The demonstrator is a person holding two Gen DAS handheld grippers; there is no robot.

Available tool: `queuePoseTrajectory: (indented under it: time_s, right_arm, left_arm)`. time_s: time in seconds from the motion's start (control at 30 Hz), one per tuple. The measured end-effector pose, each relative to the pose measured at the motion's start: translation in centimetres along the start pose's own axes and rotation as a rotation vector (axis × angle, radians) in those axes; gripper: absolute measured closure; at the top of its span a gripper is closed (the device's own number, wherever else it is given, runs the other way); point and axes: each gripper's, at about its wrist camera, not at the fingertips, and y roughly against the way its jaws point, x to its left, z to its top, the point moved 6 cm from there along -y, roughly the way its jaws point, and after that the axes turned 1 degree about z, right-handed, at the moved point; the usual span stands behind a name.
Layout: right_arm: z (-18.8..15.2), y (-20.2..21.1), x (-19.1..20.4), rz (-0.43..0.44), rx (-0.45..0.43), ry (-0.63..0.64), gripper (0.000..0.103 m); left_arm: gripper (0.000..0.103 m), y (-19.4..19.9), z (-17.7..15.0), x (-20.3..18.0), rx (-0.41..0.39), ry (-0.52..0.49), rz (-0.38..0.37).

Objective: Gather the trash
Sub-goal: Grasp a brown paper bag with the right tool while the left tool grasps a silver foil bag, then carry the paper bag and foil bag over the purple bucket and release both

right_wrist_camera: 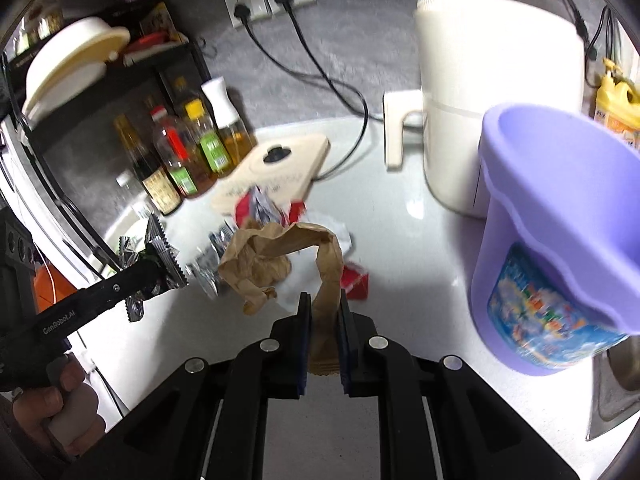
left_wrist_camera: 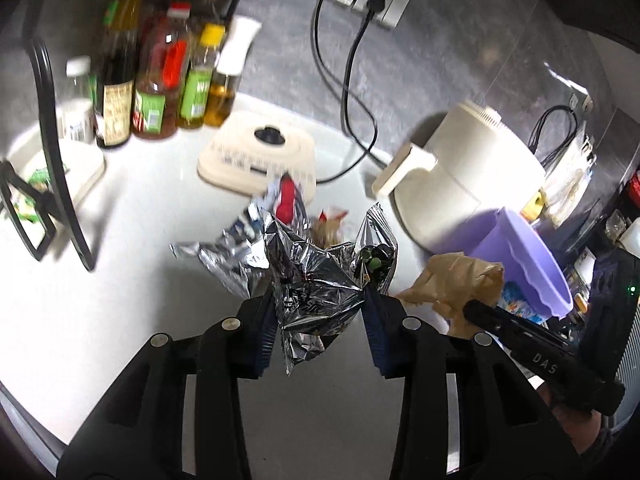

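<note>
Holding foil wrapper in left tool and paper bag in right tool, we are keeping both grips firm toward the bin.

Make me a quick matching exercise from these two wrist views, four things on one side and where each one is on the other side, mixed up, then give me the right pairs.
Things:
1. crumpled silver foil wrapper
2. brown paper bag
3. purple bin
4. condiment bottles

Places:
A. standing in a row against the grey wall
B. clamped in the right gripper
C. on the counter in front of the white appliance
D. clamped in the left gripper

Pairs: 1-D, 2-B, 3-C, 4-A
</note>
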Motion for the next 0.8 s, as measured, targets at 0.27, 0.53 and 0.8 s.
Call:
queuePoseTrajectory:
  time_s: [0.27, 0.53, 0.8]
  right_arm:
    - [3.7, 4.9, 0.2, 0.004, -0.139, 0.017, 0.090]
    - [7.1, 9.5, -4.0, -0.059, -0.258, -0.044, 0.090]
    - [7.9, 13.3, -11.1, -0.174, -0.312, -0.120, 0.090]
  left_arm:
    - [0.065, 2.5, 2.6, -1.9, -0.079, -0.032, -0.013]
    - [0.065, 2.7, 4.2, -5.5, -0.107, -0.076, -0.060]
    - [0.065, 2.1, 4.6, -11.3, -0.112, -0.137, -0.139]
